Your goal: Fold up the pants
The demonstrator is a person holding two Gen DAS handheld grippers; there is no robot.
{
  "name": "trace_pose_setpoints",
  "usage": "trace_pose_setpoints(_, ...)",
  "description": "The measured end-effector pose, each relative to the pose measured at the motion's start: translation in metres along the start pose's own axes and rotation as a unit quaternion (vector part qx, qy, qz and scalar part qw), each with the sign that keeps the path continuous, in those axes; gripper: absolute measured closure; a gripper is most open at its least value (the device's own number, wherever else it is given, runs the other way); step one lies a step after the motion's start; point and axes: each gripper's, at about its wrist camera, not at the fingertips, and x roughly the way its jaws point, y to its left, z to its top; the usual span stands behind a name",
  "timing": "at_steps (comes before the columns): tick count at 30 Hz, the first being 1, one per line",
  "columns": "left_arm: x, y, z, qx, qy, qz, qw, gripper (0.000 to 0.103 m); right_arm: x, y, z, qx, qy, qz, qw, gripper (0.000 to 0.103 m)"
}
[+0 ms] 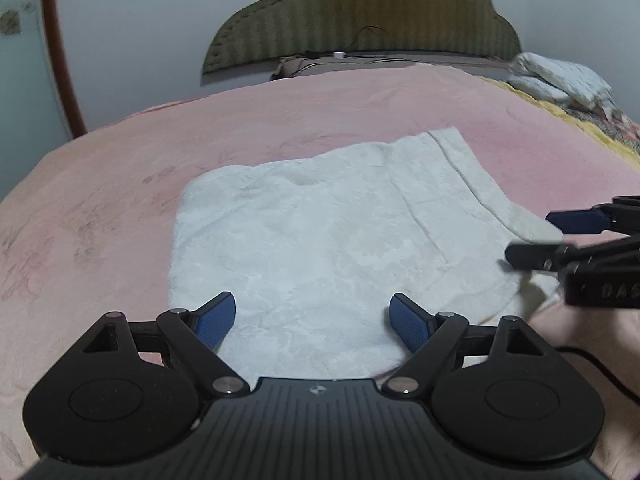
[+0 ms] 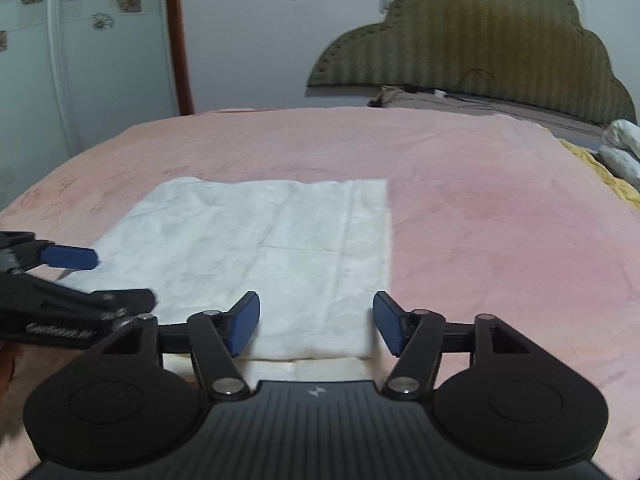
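The white pants (image 1: 320,232) lie folded into a flat, roughly square stack on the pink blanket (image 1: 120,184); they also show in the right wrist view (image 2: 256,248). My left gripper (image 1: 312,322) is open and empty, hovering over the stack's near edge. My right gripper (image 2: 316,322) is open and empty over the stack's near right corner. Each gripper shows in the other's view: the right one (image 1: 560,236) at the stack's right edge, the left one (image 2: 108,280) at its left edge.
The pink blanket (image 2: 500,220) covers a bed with an olive padded headboard (image 1: 360,20). Crumpled white and yellow bedding (image 1: 560,84) lies at the far right. A wall and a brown door frame (image 2: 180,40) stand to the left. A black cable (image 1: 600,368) trails at the right.
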Motion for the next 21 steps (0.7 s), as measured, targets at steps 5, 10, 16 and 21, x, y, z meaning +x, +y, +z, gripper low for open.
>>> trace_pose_setpoints(5, -0.001, 0.007, 0.001, -0.024, 0.002, -0.014, 0.9996, 0.017, 0.004, -0.005, -0.002, -0.014, 0.023, 0.012, 1.000, 0.041)
trace_pose_setpoints(10, -0.007, 0.016, 0.003, -0.057, -0.014, 0.010, 0.9982, 0.016, 0.008, -0.014, -0.005, 0.021, 0.017, 0.002, 1.000, 0.036)
trace_pose_setpoints(16, -0.002, 0.064, 0.014, -0.111, -0.010, 0.023, 0.9935, 0.012, 0.016, -0.041, -0.010, 0.098, 0.015, 0.036, 0.994, 0.032)
trace_pose_setpoints(21, 0.033, 0.126, 0.013, -0.182, 0.058, -0.039, 0.9807, 0.012, 0.036, -0.068, -0.003, 0.135, 0.025, 0.123, 0.983, 0.032)
